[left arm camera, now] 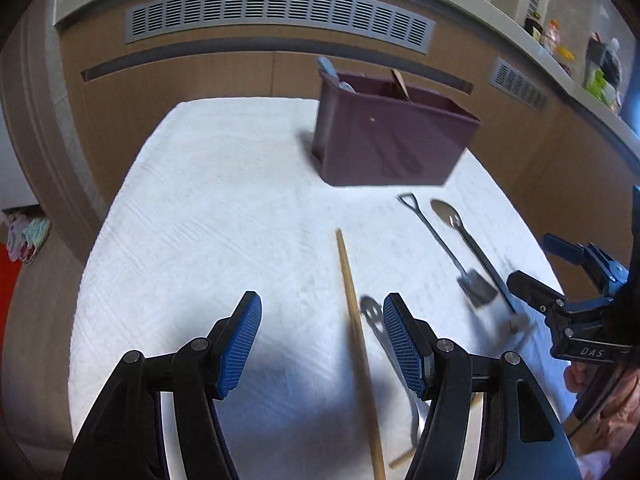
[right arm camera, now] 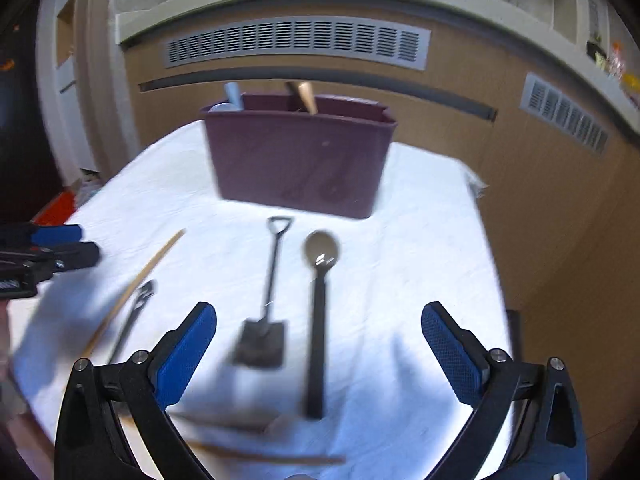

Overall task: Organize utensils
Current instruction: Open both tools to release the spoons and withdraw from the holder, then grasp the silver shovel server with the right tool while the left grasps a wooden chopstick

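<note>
Both grippers hang parted and empty over the near edge of the white-clothed table (right arm camera: 420, 240): the left gripper (left arm camera: 322, 344) beside a wooden chopstick (left arm camera: 352, 304) and a slotted metal utensil (left arm camera: 374, 320), the right gripper (right arm camera: 318, 346) above a small shovel-shaped spoon (right arm camera: 266, 320) and a black-handled spoon (right arm camera: 318, 320). The maroon utensil holder (right arm camera: 298, 160) stands near the far edge, already holding what look like a pale spoon and a wooden handle, though blur makes them uncertain.
</note>
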Demonstrator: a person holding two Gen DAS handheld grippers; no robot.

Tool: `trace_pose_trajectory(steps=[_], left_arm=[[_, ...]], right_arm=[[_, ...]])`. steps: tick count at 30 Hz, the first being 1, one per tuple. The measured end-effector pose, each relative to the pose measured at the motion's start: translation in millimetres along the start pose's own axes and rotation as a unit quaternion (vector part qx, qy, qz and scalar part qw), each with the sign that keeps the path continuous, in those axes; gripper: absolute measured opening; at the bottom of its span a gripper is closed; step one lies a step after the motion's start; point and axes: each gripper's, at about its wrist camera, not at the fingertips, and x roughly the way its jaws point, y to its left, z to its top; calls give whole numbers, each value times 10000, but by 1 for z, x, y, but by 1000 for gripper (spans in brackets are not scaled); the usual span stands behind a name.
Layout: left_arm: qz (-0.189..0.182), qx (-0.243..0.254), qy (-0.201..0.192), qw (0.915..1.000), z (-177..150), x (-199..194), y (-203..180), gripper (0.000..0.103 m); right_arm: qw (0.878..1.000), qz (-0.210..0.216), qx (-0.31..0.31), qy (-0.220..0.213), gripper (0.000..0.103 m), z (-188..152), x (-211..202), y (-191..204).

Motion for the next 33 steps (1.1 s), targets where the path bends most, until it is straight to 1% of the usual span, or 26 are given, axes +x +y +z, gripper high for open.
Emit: trace_pose_trajectory(steps=[1, 2, 3, 4, 5, 7, 11, 12, 14, 15, 17, 19, 22, 26, 29, 31, 33], left_arm=[[26, 58, 21, 10000, -3, -1, -3, 64], [49, 69, 29, 10000, -4, -1, -4, 64], [59, 37, 25, 10000, -4, -2, -3, 64], [46, -23, 6, 10000, -3, -3, -3, 64], [19, -90, -21, 10000, -2, -5, -2, 64], [6, -140, -77, 9999, -1, -9, -2, 64], [90, -70, -139, 9998, -4, -16, -4, 64], [102, -74, -138, 9998, -4, -17, -4, 64], [103, -108, -134, 9998, -5, -17, -4, 64], [100, -113, -127, 9998, -6, -18, -5, 64], [107, -94, -92, 9999, -7, -17, -6, 64], [102, -38, -55, 9999, -8, -17, -8, 64], [48, 22, 6, 10000, -11, -17, -12, 64], [-145, -32, 161, 9998, -12, -12, -15, 64], [-200, -15, 219, 9996, -12, -9, -20, 64], [-265, 7, 199, 9994, -11, -7, -21, 63], [-370, 11, 263, 9990, -4, -1, -20, 48]], right_arm=[[9999, 146, 25, 56, 81, -5, -2, 4], [9998, 188, 15, 97, 75, -8, -2, 8], [9997, 220, -3, 132, 67, -12, -1, 12], [9995, 244, 6, 174, 63, -14, 2, 15], [9994, 249, 30, 240, 62, -16, 5, 18], [9991, 231, 54, 338, 50, -19, 13, 22], [9980, 199, 202, 567, 42, -18, 31, 20], [9975, 198, 242, 629, 39, -17, 35, 18], [9978, 42, 125, 643, 35, -14, 39, 21], [9979, -12, 23, 655, 29, -12, 40, 24], [9979, -52, -63, 646, 29, -10, 37, 26], [9987, -73, -64, 498, 29, -5, 26, 23], [9998, -216, 9, 22, 29, 11, -7, 12], [9978, -341, 22, -573, 29, 37, -47, -2], [9964, -294, 82, -793, 26, 53, -64, -10], [9964, -222, 159, -800, 3, 60, -68, -15], [9966, -113, 226, -786, 5, 63, -68, -18]])
